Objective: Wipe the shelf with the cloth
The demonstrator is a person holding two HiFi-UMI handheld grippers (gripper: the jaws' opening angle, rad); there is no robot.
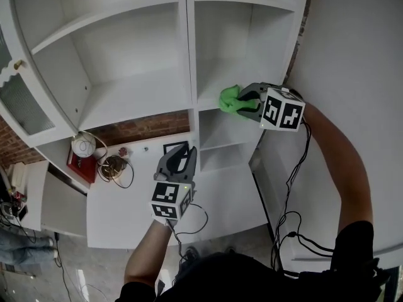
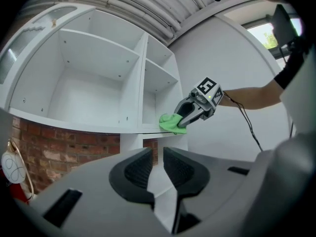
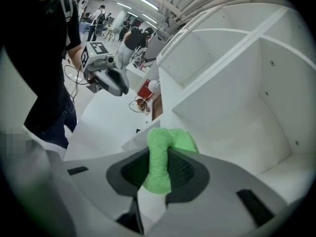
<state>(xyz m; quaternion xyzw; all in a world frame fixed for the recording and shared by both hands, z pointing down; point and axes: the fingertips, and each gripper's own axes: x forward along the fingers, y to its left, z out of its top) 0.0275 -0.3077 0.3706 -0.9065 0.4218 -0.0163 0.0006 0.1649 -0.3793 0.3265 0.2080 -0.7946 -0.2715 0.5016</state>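
Right gripper point(image 1: 244, 99) at centre right of the head view, jaws clamped on a green cloth point(image 1: 230, 99), one bunched fold pinched between the pads and the remainder bulging out past the fingertips. Cloth pressed on the front part of a shelf board point(image 1: 221, 80) in the right-hand column of a white shelf unit point(image 1: 135, 96); same contact confirmed at centre of the left gripper view, cloth lying along the board's front edge. Compartments of the unit bare and white, with small pin holes in the side walls. Left gripper point(image 1: 181, 153) at lower centre of the head view, held over a white counter point(image 1: 217, 197) in front of the unit and well apart from the cloth. Left jaws drawn almost together, only a slim slit between the ribbed pads, nothing between them. Strip of brick wall point(image 1: 148, 126) between counter and lower shelf. At left centre of the head view, on the counter: a round white object point(image 1: 83, 146), a red item point(image 1: 80, 166) just below it, and a coil of wire point(image 1: 114, 167) beside both. Glazed door point(image 1: 21, 102) of the unit swung open at the left edge. Black cable point(image 1: 296, 187) trailing from the right gripper down along the forearm.
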